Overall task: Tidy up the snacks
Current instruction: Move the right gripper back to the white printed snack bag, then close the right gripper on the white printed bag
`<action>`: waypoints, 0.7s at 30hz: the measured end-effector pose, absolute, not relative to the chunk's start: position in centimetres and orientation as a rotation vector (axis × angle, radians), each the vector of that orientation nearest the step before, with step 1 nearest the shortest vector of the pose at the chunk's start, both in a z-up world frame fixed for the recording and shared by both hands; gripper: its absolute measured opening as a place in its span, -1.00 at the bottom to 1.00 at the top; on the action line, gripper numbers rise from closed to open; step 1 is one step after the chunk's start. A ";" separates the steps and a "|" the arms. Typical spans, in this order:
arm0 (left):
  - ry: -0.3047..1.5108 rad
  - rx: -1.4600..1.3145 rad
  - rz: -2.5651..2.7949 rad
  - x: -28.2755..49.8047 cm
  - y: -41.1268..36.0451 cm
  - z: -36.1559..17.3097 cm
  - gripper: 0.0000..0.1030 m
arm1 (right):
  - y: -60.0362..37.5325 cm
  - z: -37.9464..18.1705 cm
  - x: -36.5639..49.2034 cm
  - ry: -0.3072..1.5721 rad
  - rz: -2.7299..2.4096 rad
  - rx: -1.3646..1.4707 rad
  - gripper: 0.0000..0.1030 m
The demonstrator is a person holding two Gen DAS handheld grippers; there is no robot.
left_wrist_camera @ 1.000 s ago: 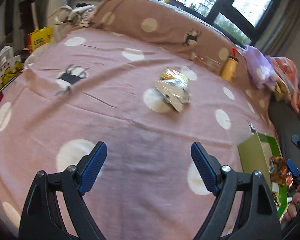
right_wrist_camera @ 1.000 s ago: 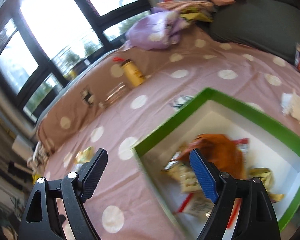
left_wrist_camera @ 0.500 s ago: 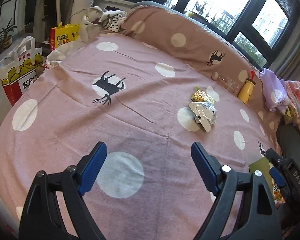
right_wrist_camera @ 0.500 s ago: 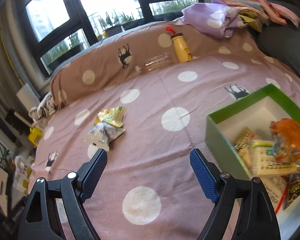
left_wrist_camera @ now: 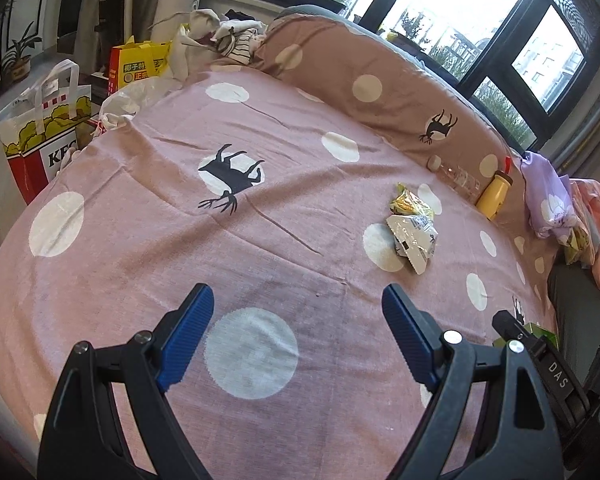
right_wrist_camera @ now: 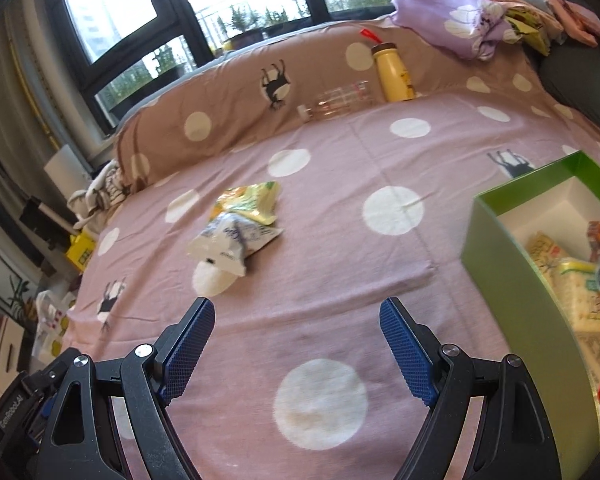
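Snacks remain mid-frame in the right wrist view: a yellow packet (right_wrist_camera: 250, 202) overlapping a white packet (right_wrist_camera: 230, 244) on the pink bedspread (right_wrist_camera: 340, 280). Green box (right_wrist_camera: 500, 256) sits right. Left gripper (left_wrist_camera: 298, 332) and right gripper (right_wrist_camera: 296, 336) gape, empty.

The left gripper (left_wrist_camera: 298, 336) points forward and down, its 2 blue-padded fingers (left_wrist_camera: 188, 338) spread wide with nothing between them. The right gripper (right_wrist_camera: 296, 346) tilts down the same way, jaws wide apart and empty, ribbed blue pads (right_wrist_camera: 408, 354) facing each other. The 2 grippers sit side by side, each showing at the edge of the other's view.
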State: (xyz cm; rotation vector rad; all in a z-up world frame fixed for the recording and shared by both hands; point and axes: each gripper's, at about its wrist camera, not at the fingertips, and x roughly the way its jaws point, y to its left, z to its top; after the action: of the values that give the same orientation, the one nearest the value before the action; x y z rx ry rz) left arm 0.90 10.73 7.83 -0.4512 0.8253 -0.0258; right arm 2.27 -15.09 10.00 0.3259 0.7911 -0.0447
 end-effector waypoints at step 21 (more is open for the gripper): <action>0.879 -0.460 0.025 1.8 11.0 7.2 0.67 | -11.1 8.5 16.1 1.037 0.057 0.275 0.65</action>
State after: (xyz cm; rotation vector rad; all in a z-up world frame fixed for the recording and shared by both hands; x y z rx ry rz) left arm 1.79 10.98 7.22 -0.4596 0.8790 0.0249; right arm 16.08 -11.12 8.46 0.2755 1.0372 0.0575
